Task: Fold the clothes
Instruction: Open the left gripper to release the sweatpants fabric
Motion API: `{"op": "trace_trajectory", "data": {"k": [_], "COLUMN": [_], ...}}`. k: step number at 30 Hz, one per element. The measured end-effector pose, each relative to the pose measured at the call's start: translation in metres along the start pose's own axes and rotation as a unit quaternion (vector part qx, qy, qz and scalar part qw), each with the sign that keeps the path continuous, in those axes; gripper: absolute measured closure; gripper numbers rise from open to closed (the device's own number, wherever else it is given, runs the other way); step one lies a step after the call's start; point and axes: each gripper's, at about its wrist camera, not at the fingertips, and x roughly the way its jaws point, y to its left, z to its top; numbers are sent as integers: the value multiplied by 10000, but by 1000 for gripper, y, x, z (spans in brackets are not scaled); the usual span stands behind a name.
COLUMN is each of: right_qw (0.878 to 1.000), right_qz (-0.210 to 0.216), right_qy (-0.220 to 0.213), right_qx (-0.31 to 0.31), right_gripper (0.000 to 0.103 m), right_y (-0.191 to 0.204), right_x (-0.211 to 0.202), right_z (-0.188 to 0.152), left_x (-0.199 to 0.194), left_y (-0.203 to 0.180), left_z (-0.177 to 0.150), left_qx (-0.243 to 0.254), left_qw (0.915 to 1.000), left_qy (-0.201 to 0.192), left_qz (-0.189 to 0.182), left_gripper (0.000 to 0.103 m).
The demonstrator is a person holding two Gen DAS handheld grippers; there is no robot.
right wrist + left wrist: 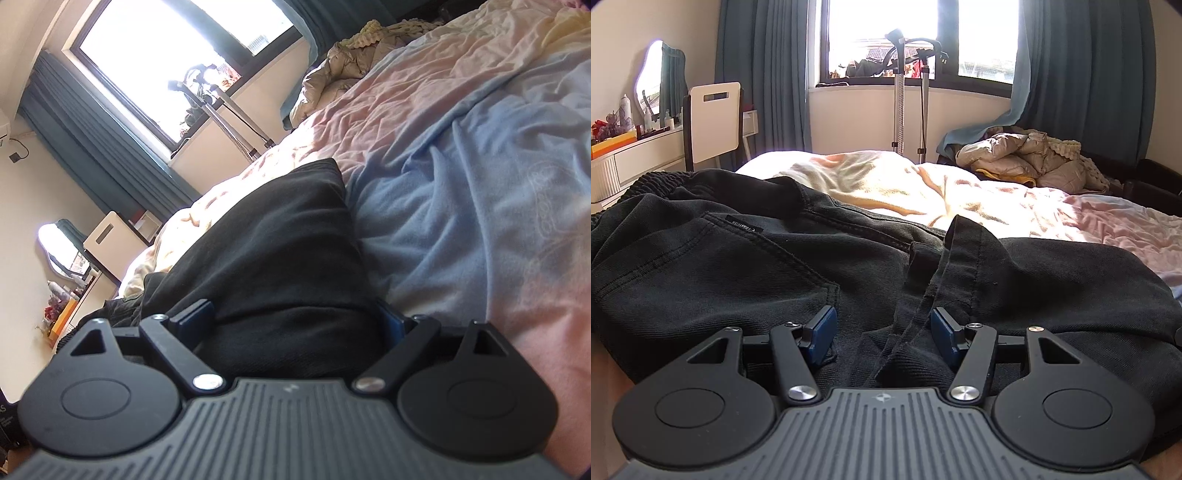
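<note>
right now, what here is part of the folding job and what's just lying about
Part of the job:
- black trousers, spread on the bed
- left gripper, open over the trousers
- right gripper, jaws wide around a fold of the trousers

Lying about:
- puffer jacket
- chair
- mirror
- bedsheet
- metal stand by the window

Matt black twill-weave cloth trousers (738, 258) on a crumpled, soft pastel cotton-like bedsheet (1034, 210).

A home bedroom: rumpled bed (997, 206), curtained window (916, 40), vanity desk (639, 155) with mirror (650, 74).
</note>
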Motion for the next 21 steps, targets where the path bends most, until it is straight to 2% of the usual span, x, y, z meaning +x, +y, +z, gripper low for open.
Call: {"op": "trace_trajectory", "data": {"k": [6,11,15,17,19,21], "right_qw": [10000,9997,9926,9885,9904,9966], "right_qz": [-36,229,1137,1385,1235,593], "right_qy": [35,102,-399,-524,-367,178], "right_qx": [8,74,141,321,495,539], "right_gripper": [12,9,10,10,9,10], "right_y": [-3,0,14,16,12,4], "right_x": [0,1,-20,-25,-20,-4], "right_z": [1,4,18,23,22,15], "left_x": [-1,0,1,2,2,2], "left_y": [-1,-1,-1,-2,-2,-3], "left_z": [-1,-1,-1,-2,-2,-2], "left_qx": [37,49,30,46,39,63], "left_qw": [10000,10000,10000,10000,10000,10000], "left_qy": [-15,-17,4,11,12,9], "left_qz": [14,35,48,61,55,45], "left_gripper": [42,42,42,42,42,41]}}
